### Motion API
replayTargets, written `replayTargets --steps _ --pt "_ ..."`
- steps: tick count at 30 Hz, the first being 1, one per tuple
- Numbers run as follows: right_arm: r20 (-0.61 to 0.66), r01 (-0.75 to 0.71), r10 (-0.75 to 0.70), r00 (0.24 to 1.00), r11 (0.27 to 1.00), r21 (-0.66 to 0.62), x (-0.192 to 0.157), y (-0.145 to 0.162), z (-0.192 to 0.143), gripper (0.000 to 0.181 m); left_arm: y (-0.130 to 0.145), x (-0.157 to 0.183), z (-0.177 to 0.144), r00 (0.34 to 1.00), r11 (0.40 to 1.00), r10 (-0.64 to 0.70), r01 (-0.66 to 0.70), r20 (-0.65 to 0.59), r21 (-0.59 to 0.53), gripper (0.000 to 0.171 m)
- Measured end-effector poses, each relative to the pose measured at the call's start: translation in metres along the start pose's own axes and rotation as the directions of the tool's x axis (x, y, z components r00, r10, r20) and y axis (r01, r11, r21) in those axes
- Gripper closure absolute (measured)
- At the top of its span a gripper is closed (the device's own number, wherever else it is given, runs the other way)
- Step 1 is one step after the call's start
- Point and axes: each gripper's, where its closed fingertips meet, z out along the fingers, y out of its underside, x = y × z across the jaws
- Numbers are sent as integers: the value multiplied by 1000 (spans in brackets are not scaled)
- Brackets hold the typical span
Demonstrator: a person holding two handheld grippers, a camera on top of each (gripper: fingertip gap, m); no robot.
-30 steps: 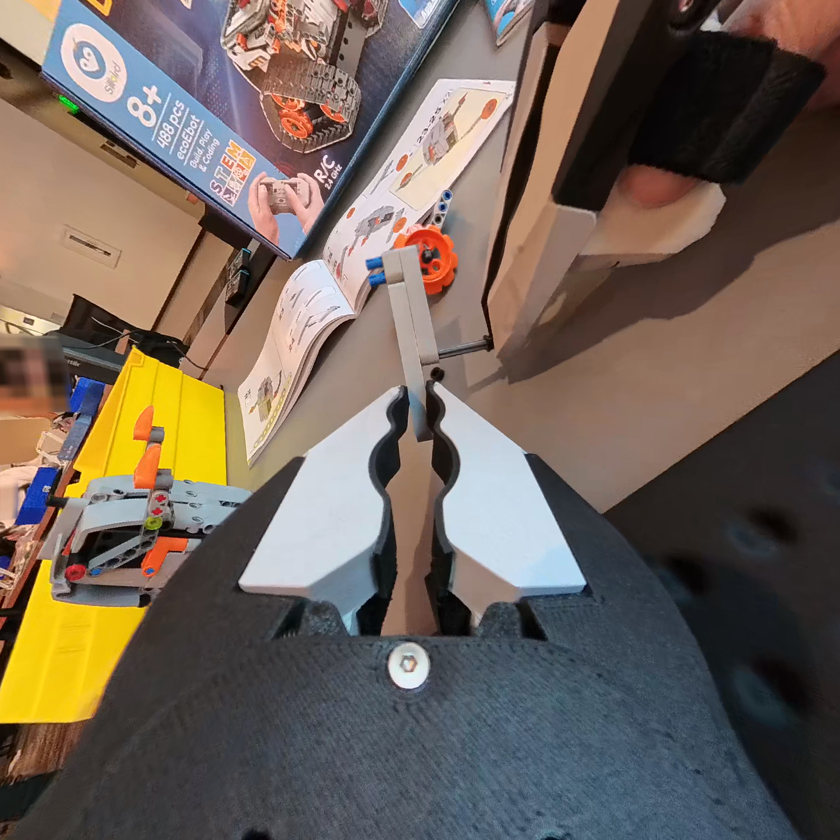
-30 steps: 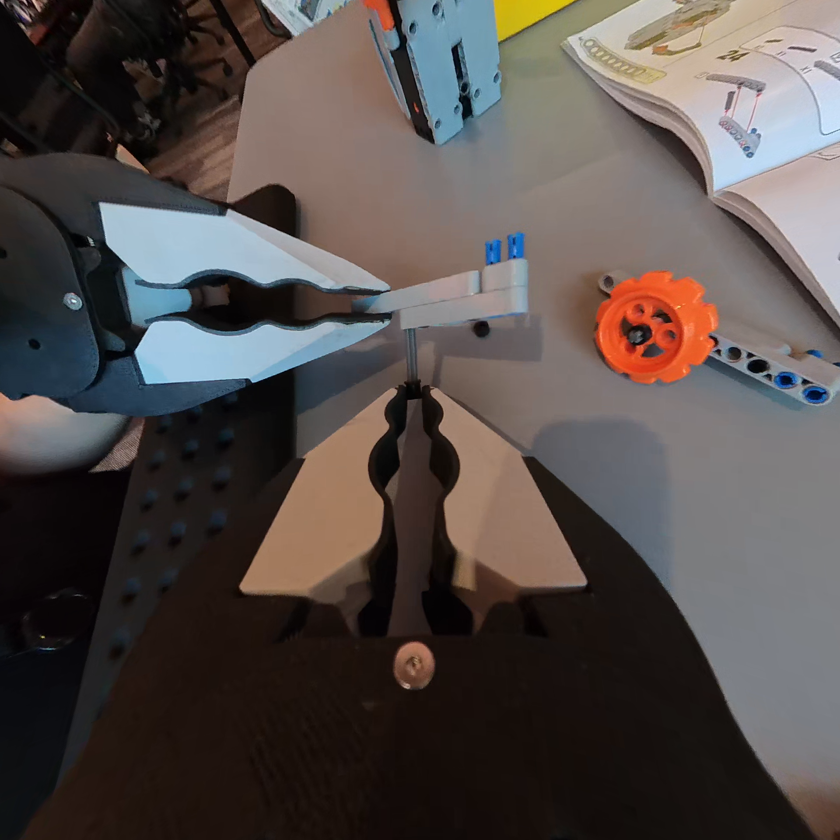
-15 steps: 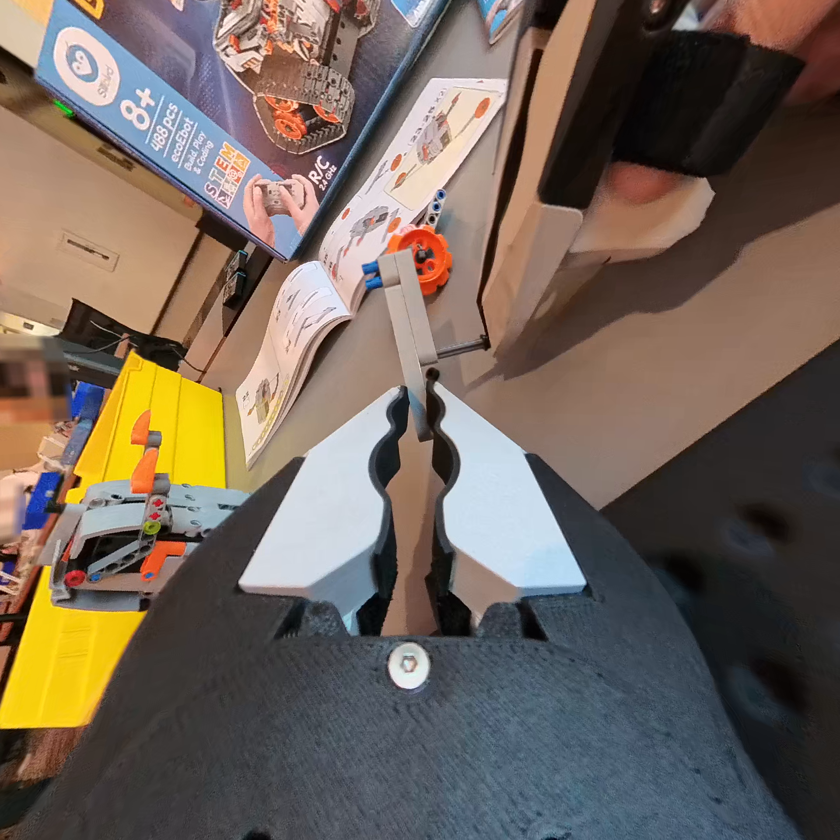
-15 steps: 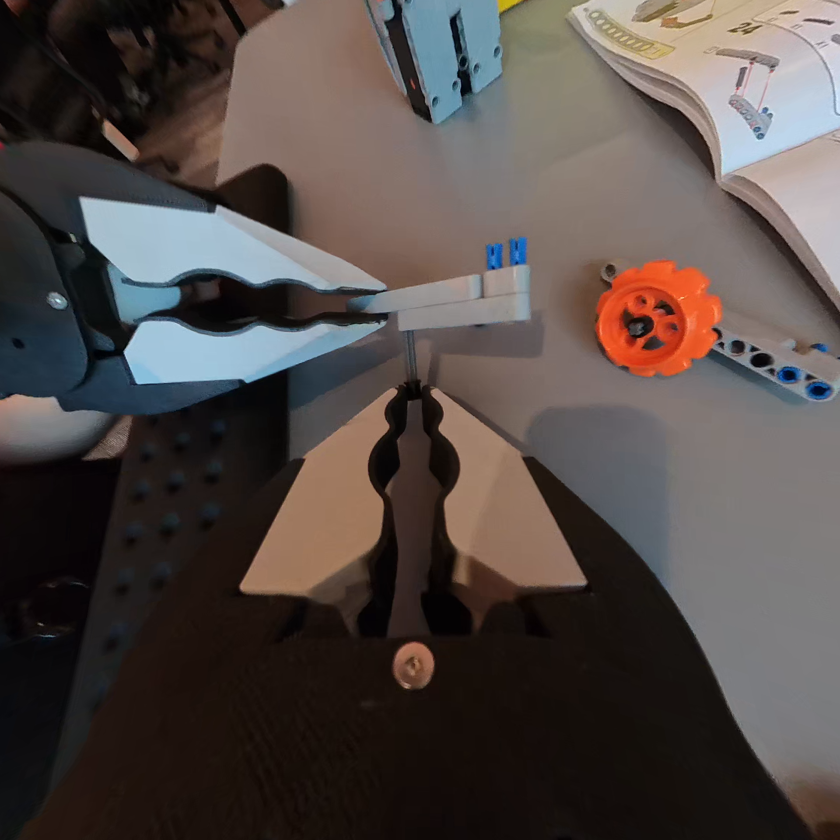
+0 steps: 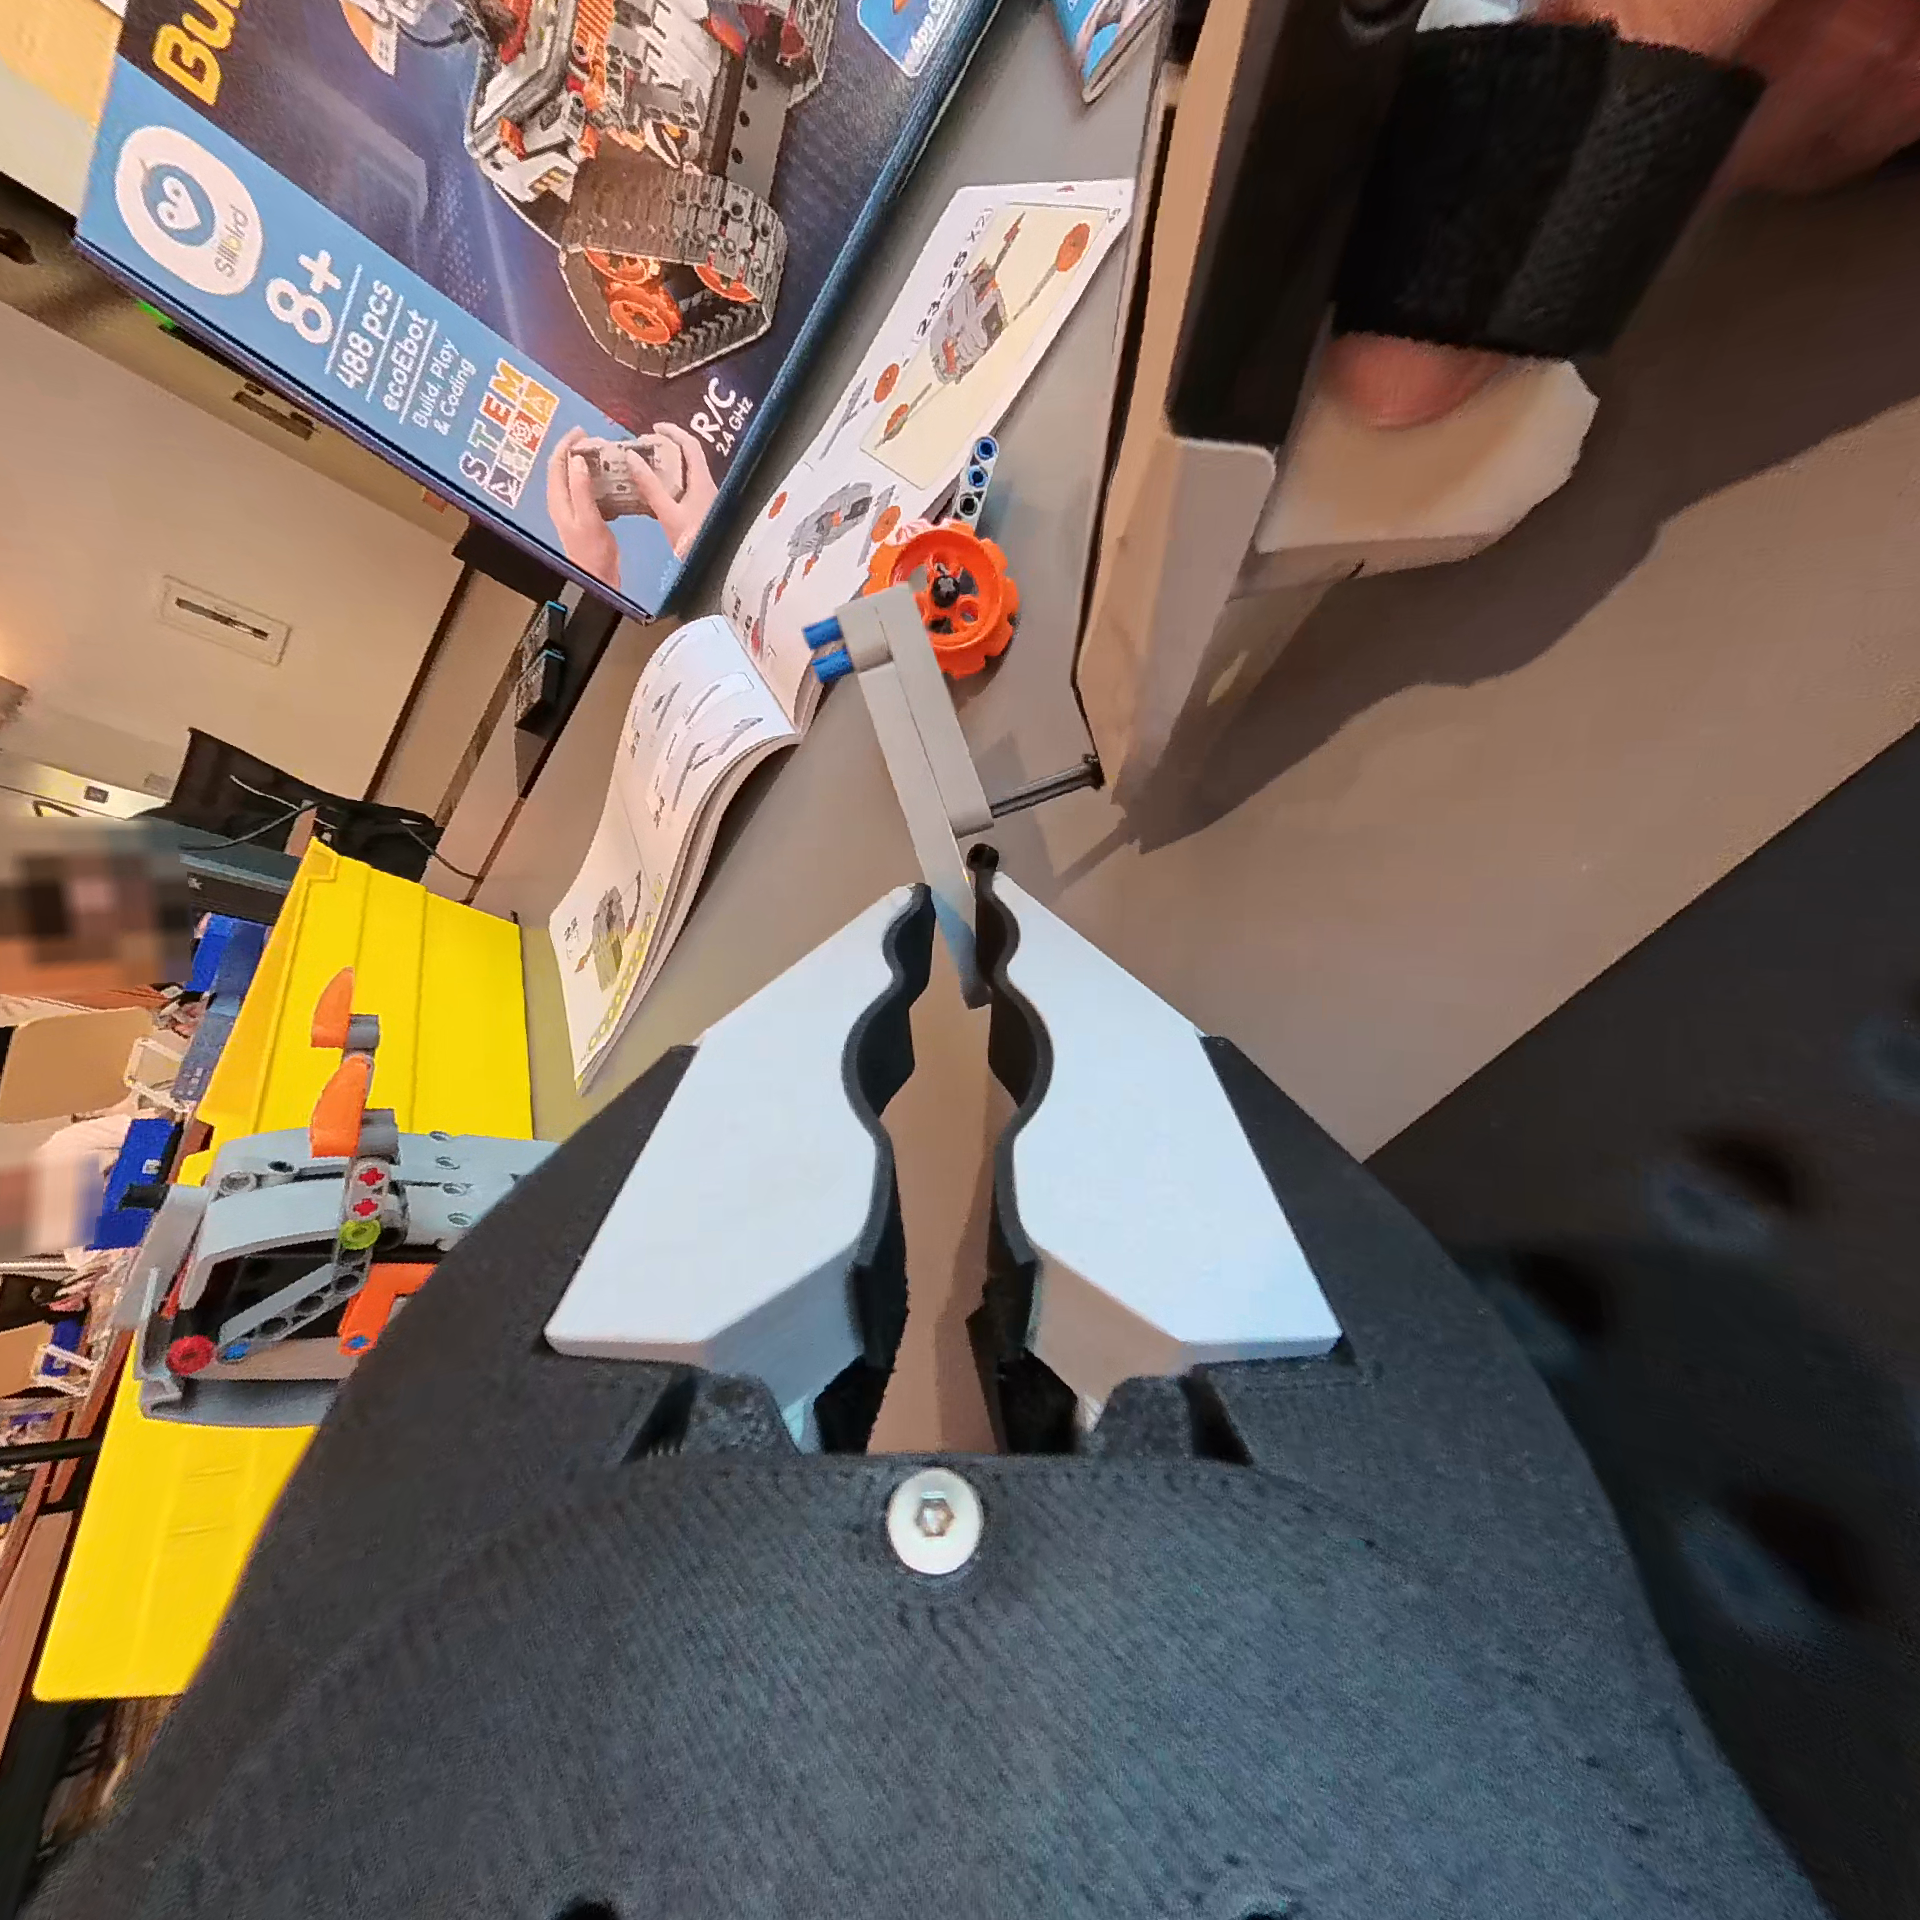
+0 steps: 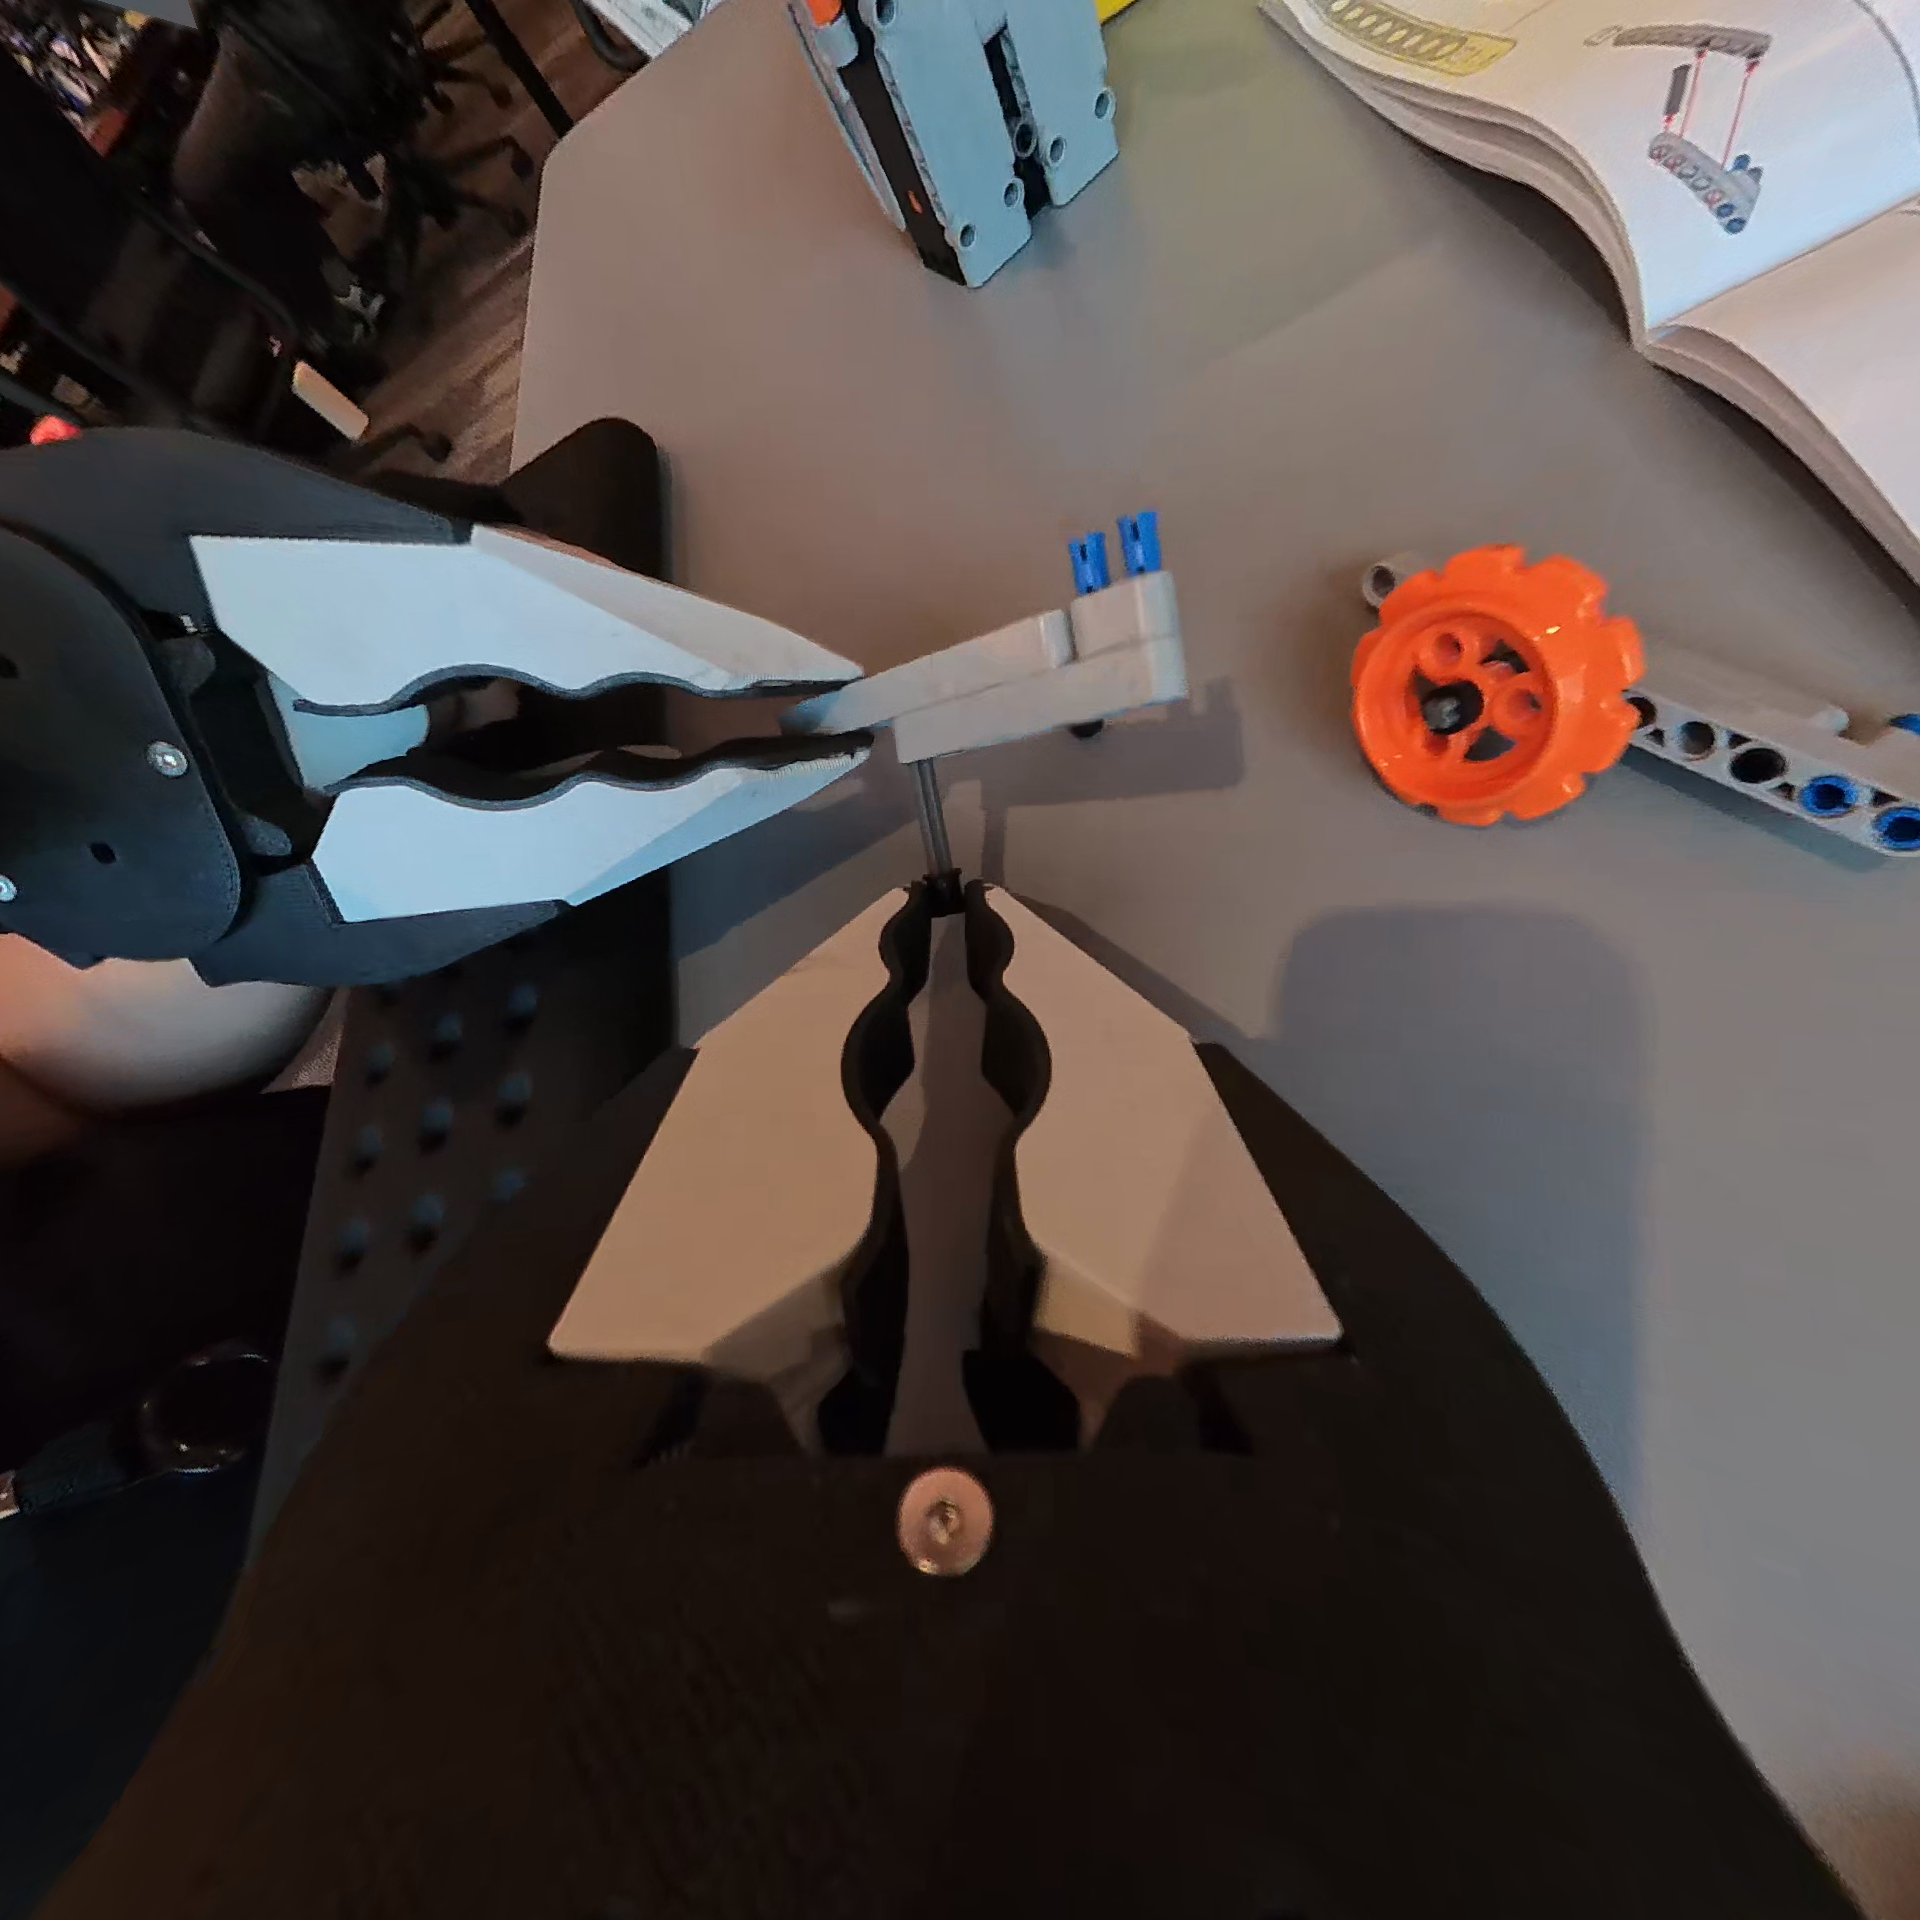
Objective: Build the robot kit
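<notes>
Left gripper point(image 5: 956, 935): jaws nearly closed, clamped on the near end of a grey beam assembly point(image 5: 914, 727). Same grip seen from the right wrist view point(image 6: 831, 717), beam assembly point(image 6: 1018, 675) sticking out past the fingertips, held clear above the grey table point(image 6: 1351, 1143).

Right gripper point(image 6: 943, 902): jaws closed to a sliver, pinching the end of a thin dark axle point(image 6: 932, 821). Axle running up from the tips into the underside of the beam assembly. From the left wrist view, same axle point(image 5: 1039, 792) horizontal between beam assembly and the right gripper point(image 5: 1117, 769).

Around the beam assembly:
- two blue pins point(image 6: 1117, 545) poking from its far end
- orange gear wheel point(image 6: 1496, 686) to its right on the table, sitting on a grey perforated beam point(image 6: 1756, 753)
- open instruction booklet point(image 6: 1714, 177) beyond the wheel
- grey block build point(image 6: 966, 114) standing behind it, well apart
- black studded plate point(image 6: 416, 1143) under the left gripper, beside it
- printed kit box point(image 5: 468, 239) and yellow tray point(image 5: 312, 1039) farther off, seen in the left wrist view
</notes>
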Motion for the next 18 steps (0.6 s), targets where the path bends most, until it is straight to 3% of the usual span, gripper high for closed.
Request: replayTargets --steps 6,18 --pt "-56 90 -93 994 994 -59 -1 7 5 177 -2 3 -1 999 999 46 -46 3 9 165" --pt "-29 -9 8 1000 999 -37 2 6 3 177 -4 4 1 992 993 121 -121 36 0 165"
